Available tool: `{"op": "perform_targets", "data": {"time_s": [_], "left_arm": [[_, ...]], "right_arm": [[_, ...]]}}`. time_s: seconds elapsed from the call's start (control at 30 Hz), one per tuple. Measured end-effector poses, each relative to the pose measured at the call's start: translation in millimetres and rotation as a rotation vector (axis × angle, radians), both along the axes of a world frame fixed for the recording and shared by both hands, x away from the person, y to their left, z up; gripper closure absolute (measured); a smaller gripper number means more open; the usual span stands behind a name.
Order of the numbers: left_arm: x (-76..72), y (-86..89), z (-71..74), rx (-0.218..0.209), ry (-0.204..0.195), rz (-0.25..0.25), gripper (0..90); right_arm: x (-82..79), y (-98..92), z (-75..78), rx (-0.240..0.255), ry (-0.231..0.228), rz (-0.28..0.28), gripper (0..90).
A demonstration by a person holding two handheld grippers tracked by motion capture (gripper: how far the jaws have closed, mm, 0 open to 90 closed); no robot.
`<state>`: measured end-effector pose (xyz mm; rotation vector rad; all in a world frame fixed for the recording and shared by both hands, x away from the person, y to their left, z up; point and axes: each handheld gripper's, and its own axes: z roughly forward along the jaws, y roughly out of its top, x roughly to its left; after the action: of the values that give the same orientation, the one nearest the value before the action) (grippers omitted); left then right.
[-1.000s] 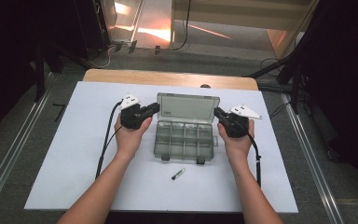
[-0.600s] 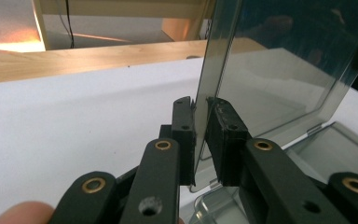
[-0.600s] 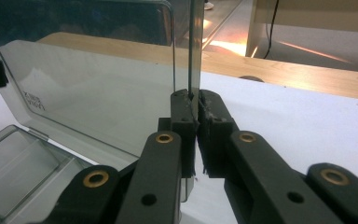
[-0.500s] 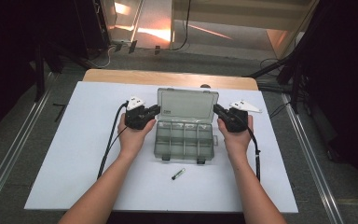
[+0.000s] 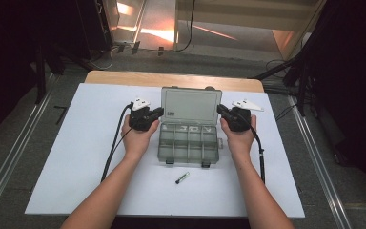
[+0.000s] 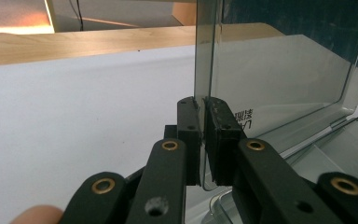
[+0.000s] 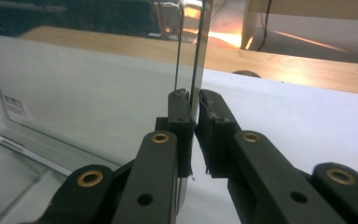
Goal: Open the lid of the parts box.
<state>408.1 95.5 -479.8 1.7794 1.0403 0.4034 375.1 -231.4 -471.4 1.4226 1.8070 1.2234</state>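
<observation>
Both grippers, left (image 5: pixel 158 112) and right (image 5: pixel 221 110), clamp opposite side edges of the clear lid (image 5: pixel 189 105), upright over its compartment box (image 5: pixel 188 141) mid-table (image 5: pixel 76 143). Right jaws just eased slightly, left tightened. Judged step: swinging the lid; next, move both hands evenly together.

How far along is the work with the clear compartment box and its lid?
Done: the lid stands raised, and the box's compartments are exposed. In hand: the left tool pinches the lid's left edge and the right tool its right edge. Left: which way the lid goes next is unclear; a small dark item lies on the white table nearby, untouched.
</observation>
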Motion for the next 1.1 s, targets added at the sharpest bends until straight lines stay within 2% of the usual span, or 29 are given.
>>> {"op": "perform_targets", "data": {"time_s": [0.27,0.4,0.57,0.67,0.7,0.9,0.97,1.1], "left_arm": [[4.5,1.8,-0.7,-0.025,0.034,-0.003,84.9],[8.0,1.5,0.4,-0.030,0.064,0.000,84.8],[14.3,1.6,-0.7,-0.060,0.109,0.009,84.6],[16.8,2.2,-0.7,-0.070,0.127,0.006,84.6],[19.0,2.5,0.0,-0.076,0.148,0.005,84.6],[23.9,3.1,-0.3,-0.098,0.195,0.012,84.5],[27.1,4.3,-1.9,-0.118,0.221,0.015,84.4],[29.3,4.7,-4.0,-0.141,0.238,0.020,84.1]], "right_arm": [[2.5,-0.2,-9.1,0.058,0.047,-0.012,85.2],[5.0,-1.5,-9.6,0.063,0.058,-0.007,85.4],[9.0,-1.7,-11.3,0.071,0.078,-0.017,85.5],[10.8,-3.1,-12.8,0.086,0.084,-0.015,85.7],[12.5,-5.1,-14.0,0.112,0.097,-0.011,85.8],[16.0,-6.9,-15.9,0.125,0.110,-0.004,85.7],[19.2,-8.3,-16.9,0.141,0.130,-0.002,85.6],[22.9,-9.3,-17.3,0.137,0.149,0.006,85.4]]}}
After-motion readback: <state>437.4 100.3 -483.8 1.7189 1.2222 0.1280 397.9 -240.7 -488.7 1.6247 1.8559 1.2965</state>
